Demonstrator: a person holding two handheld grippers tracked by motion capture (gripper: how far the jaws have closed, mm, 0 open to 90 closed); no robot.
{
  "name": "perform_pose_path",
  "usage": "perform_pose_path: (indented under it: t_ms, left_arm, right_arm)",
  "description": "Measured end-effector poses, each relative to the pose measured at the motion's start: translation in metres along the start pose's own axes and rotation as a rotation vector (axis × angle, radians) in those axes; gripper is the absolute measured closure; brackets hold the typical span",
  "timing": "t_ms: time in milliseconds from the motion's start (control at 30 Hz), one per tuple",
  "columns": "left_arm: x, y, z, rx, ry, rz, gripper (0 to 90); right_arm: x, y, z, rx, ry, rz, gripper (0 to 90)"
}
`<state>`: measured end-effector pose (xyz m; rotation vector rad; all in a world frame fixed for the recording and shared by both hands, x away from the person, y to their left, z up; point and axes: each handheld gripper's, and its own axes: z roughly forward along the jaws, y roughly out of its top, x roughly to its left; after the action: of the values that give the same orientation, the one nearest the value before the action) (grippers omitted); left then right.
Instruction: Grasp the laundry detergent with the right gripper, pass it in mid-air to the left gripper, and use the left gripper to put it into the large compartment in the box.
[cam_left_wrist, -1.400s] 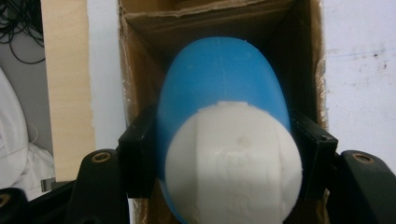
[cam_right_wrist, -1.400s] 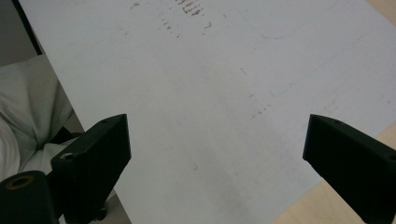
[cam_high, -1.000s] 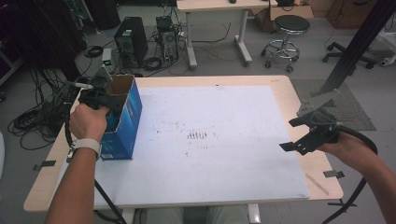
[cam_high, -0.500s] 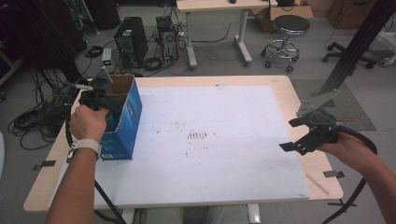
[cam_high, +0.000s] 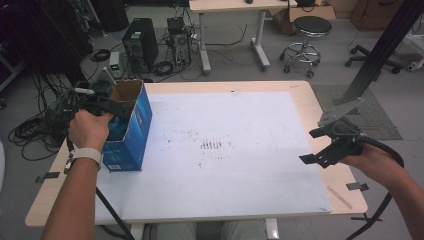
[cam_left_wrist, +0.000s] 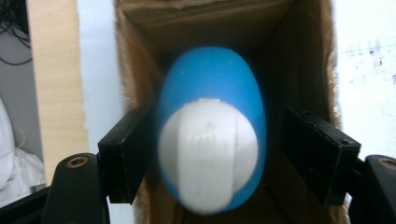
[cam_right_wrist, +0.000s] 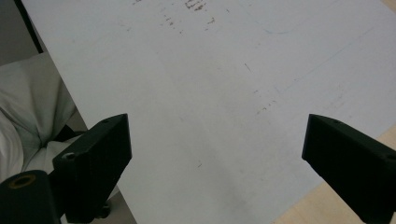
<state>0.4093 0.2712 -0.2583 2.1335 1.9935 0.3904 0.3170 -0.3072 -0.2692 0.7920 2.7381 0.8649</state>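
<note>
Left gripper (cam_left_wrist: 212, 154) over the open blue box (cam_high: 131, 131) at table's (cam_high: 320, 97) left edge; jaws just opening, blue-and-white egg-shaped object (cam_left_wrist: 210, 130) between them, blurred, probably already loose; right gripper (cam_high: 327, 145) spread wide, holding nothing, above the white mat (cam_right_wrist: 224, 84).

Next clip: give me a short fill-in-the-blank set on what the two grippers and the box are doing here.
1. The blue-and-white object between the left gripper jaws hangs over the open ____ box.
2. The jaws have just been opening; the right-hand pad stands ____ of the object.
3. The right gripper is open over the ____ sheet.

Missing words: cardboard; clear; white
</note>
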Motion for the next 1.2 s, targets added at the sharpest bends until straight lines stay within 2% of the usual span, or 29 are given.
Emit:
perform_pose_path:
  t_ms: [100,133,167,200,300,400,433,533,700,767,967,1067,1167,1200]
  left_arm:
    - [0.001,0.001,-0.007,-0.008,0.004,0.002,25.2]
    - [0.002,0.002,-0.015,-0.013,0.009,0.011,24.7]
    - [0.002,0.002,-0.015,-0.013,0.009,0.011,24.0]
    - [0.002,0.003,-0.023,-0.016,0.017,0.02,23.3]
    - [0.002,0.004,-0.03,-0.023,0.021,0.027,22.3]
    - [0.002,0.005,-0.044,-0.029,0.035,0.035,20.4]
    - [0.002,0.005,-0.044,-0.029,0.035,0.035,20.3]
    - [0.0,0.006,-0.059,-0.036,0.034,0.057,19.3]
    - [-0.005,0.007,-0.071,-0.023,0.032,0.085,16.2]
    - [-0.009,0.007,-0.079,-0.019,0.022,0.103,15.5]
    - [-0.019,0.007,-0.089,-0.023,-0.022,0.138,12.0]
    - [-0.029,0.006,-0.095,-0.026,-0.037,0.178,10.7]
    - [-0.035,0.006,-0.098,-0.036,-0.05,0.196,10.1]
    - [-0.041,0.006,-0.101,-0.042,-0.059,0.218,10.0]
  right_arm:
    - [0.001,0.0,0.0,0.001,-0.001,-0.001,8.0]
    - [0.001,0.0,-0.001,0.0,-0.002,-0.002,7.9]
    - [0.001,0.0,-0.001,0.0,-0.002,-0.002,7.9]
    - [0.002,-0.001,-0.002,-0.002,-0.003,-0.002,7.9]
    - [0.002,-0.001,-0.003,-0.002,-0.004,-0.003,7.9]
    - [0.004,-0.002,-0.006,-0.006,-0.008,-0.004,7.8]
    - [0.004,-0.002,-0.006,-0.006,-0.008,-0.004,7.8]
    - [0.004,-0.002,-0.008,-0.006,-0.01,-0.007,7.8]
    - [0.005,-0.001,-0.008,-0.006,-0.011,-0.005,7.7]
    - [0.006,0.001,-0.008,-0.008,-0.01,-0.01,7.7]
    - [0.008,0.003,-0.007,-0.004,-0.01,-0.015,7.6]
    - [0.009,0.005,-0.008,-0.003,-0.01,-0.016,7.5]
    - [0.009,0.006,-0.008,0.0,-0.011,-0.016,7.5]
    - [0.009,0.006,-0.008,0.0,-0.01,-0.016,7.5]
